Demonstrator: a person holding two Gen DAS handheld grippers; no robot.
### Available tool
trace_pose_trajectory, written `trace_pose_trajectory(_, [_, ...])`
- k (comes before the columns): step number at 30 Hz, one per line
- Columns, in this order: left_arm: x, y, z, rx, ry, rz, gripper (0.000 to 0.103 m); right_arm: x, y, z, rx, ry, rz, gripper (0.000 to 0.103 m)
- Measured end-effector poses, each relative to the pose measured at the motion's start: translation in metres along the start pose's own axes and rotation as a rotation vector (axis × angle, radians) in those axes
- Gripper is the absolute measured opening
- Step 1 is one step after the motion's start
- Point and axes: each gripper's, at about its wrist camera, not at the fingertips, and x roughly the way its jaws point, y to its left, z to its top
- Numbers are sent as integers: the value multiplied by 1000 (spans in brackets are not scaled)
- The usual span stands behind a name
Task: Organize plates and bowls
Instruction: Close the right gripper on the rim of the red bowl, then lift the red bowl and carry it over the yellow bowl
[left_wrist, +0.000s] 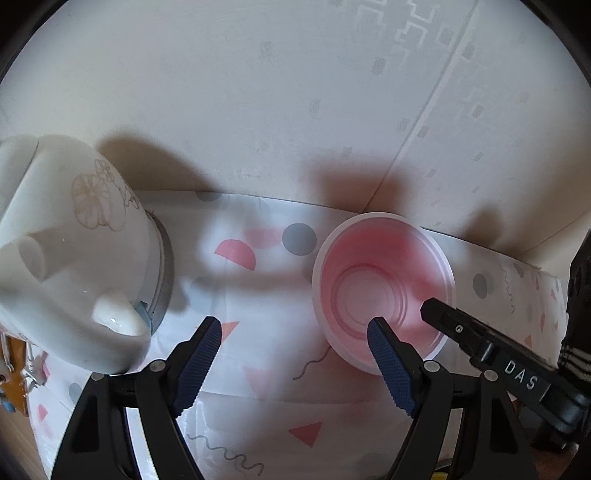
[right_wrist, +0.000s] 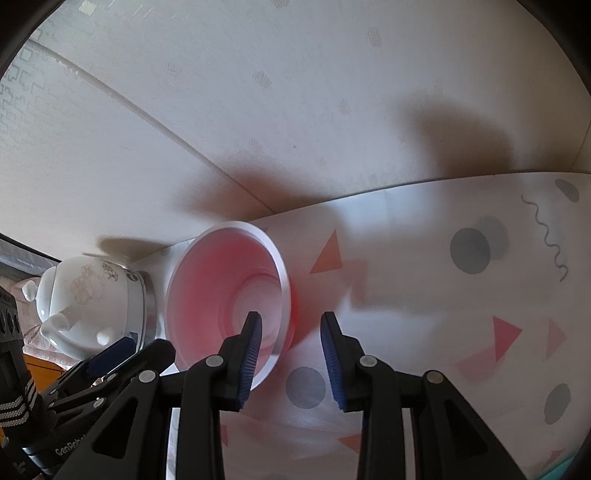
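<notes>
A pink plastic bowl (left_wrist: 384, 280) with a white rim stands on the patterned tablecloth (left_wrist: 258, 332), close to the wall. My left gripper (left_wrist: 293, 328) is open wide; its right fingertip hangs over the bowl's inside and its left fingertip is off to the left over the cloth. In the right wrist view the same bowl (right_wrist: 221, 288) has its right wall between the fingers of my right gripper (right_wrist: 291, 325), one finger inside and one outside. The pads stand apart from the wall, so this gripper is open. One right finger (left_wrist: 443, 317) shows inside the bowl.
A white teapot (left_wrist: 74, 240) with a flower print sits on a metal base left of the bowl, also seen as the teapot (right_wrist: 92, 306) in the right wrist view. The wall (left_wrist: 295, 110) rises just behind. Cloth (right_wrist: 461, 295) stretches to the bowl's right.
</notes>
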Motion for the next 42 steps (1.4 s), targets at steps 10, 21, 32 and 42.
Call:
trace_pose_trajectory(10, [12,1,-1,-35,30,-17,82,8,0,-2,-4,11,4,32])
trace_pose_trajectory(21, [25,-10,-2,-36,45,-38,82,9,-4,-4,-32,21,-49,20])
trace_pose_trajectory(32, [33,-32,-4,55,22,-63,71,-9,-16,-17,-29,23,-64,15])
trace_pose_trajectory(42, [36,-46,-9,149,29,-78,22,-3,-20,-18,-2,31,-47,16])
